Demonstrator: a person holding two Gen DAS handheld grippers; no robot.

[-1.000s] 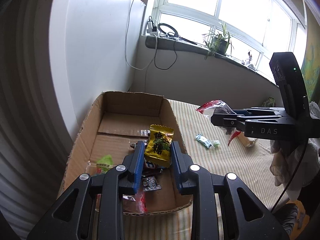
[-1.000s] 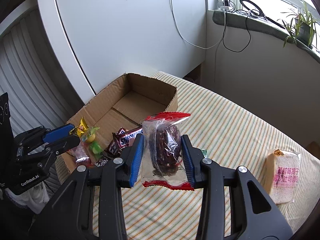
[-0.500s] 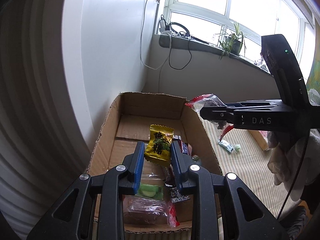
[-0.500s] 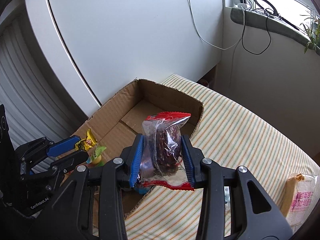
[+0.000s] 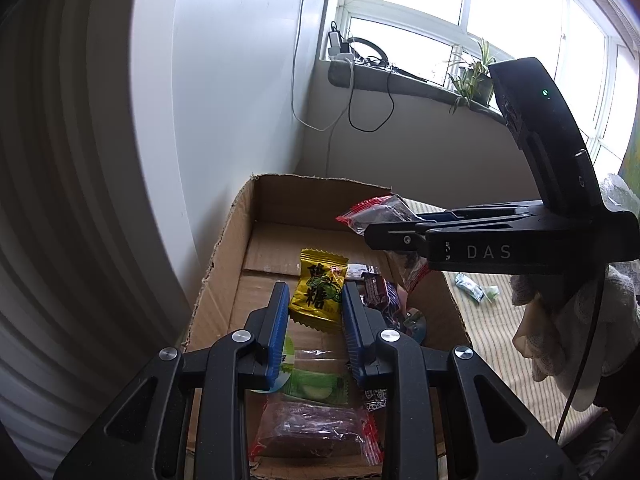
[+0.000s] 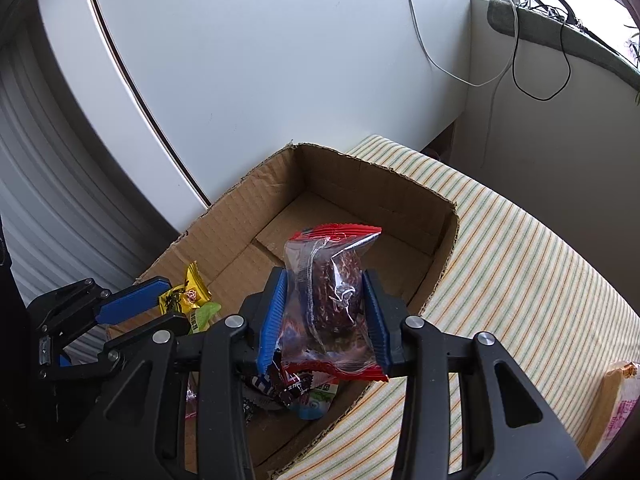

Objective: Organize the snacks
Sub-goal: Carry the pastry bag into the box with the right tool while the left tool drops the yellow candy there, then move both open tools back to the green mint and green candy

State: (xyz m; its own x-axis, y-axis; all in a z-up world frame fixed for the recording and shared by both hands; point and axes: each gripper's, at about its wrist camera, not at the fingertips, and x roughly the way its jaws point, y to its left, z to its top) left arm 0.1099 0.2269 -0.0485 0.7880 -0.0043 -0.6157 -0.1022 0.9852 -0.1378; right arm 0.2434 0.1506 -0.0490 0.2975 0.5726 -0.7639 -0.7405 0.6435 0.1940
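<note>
My left gripper (image 5: 314,300) is shut on a yellow candy packet (image 5: 319,290) and hangs over the near half of the open cardboard box (image 5: 218,256). My right gripper (image 6: 324,304) is shut on a clear red-edged bag of dark dried fruit (image 6: 334,300), over the same cardboard box (image 6: 436,248). In the left wrist view the right gripper (image 5: 374,226) reaches in from the right with the red-edged bag (image 5: 376,212). The left gripper (image 6: 160,300) with the yellow packet (image 6: 186,290) shows at the left of the right wrist view. Several wrapped snacks lie on the box floor.
The box sits on a striped cloth (image 6: 520,280) against a white wall. A green-white wrapper (image 5: 474,288) lies on the cloth right of the box, and a bread packet (image 6: 616,404) lies at the far right. A gloved hand (image 5: 560,320) holds the right gripper.
Both grippers have moved over the box with their packets still held. The right one came in from the striped cloth to above the box's far half.
</note>
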